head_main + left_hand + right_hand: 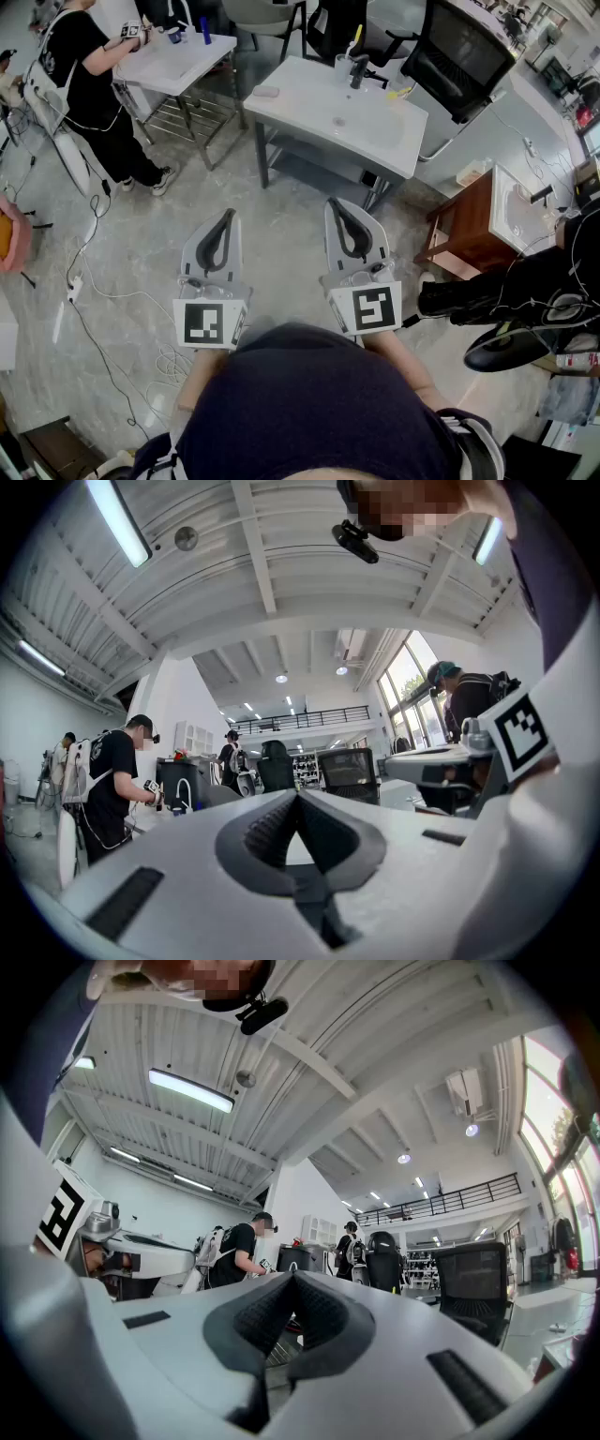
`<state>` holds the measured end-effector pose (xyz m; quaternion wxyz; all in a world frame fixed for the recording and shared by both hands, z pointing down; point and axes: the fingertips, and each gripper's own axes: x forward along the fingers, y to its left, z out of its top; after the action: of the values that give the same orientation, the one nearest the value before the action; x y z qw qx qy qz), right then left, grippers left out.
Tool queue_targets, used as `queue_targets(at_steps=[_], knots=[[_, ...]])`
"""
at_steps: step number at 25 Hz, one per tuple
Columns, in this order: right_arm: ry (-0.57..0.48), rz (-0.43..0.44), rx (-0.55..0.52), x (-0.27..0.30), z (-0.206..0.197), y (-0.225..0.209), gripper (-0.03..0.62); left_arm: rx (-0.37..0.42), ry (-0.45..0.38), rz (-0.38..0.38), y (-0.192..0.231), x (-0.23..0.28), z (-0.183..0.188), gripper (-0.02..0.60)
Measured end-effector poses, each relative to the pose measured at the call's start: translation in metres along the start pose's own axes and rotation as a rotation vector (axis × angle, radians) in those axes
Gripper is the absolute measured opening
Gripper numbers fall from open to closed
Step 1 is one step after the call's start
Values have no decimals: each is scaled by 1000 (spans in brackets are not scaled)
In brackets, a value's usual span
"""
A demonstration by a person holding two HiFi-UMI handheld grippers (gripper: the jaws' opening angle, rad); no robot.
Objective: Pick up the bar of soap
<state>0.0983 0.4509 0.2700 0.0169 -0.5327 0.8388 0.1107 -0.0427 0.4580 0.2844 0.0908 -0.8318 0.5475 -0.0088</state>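
The bar of soap is a small pale pinkish block on the left end of a white washbasin counter, well ahead of me across open floor. On the counter's far side stand a dark faucet and a cup with a toothbrush. My left gripper and right gripper are held side by side close to my body, pointing toward the counter. Both are shut, with their dark pads meeting at the tip and nothing between them. Neither gripper view shows the soap.
A second white table stands at the back left with a person in black working at it. A black office chair is behind the basin. A wooden cabinet and another person are at the right. Cables lie on the floor.
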Motion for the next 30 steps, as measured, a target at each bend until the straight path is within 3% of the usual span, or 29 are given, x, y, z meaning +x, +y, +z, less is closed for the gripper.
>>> queue_targets(at_steps=[4,6,10,15,16,17,23,30], knots=[[-27,-2,-9,-15,17,6,15,-15,1,0,-16,-16,8,-5],[-16,-9,-5,-24,12,8,15,-41,3,-4,-22,-22,10,-5],[7,-25,26,-35,-3,7,17,-16,-28,-19,-30,-28,11,-5],[40,6,48,-33,-17,5,21,-37,-9,-33,-36,-22,1,-5],[40,15,50,-30,-19,5,50,-42,-7,-37,-35,-18,-2,-5],[42,23,53,-27,-21,5,82,-45,-8,-39,-35,-14,-4,-5],[35,22,56,18,-31,-2,111,-53,-22,-50,-11,28,-9,-5],[23,40,35,107,-35,-7,131,-41,-71,-44,51,96,-6,-5]])
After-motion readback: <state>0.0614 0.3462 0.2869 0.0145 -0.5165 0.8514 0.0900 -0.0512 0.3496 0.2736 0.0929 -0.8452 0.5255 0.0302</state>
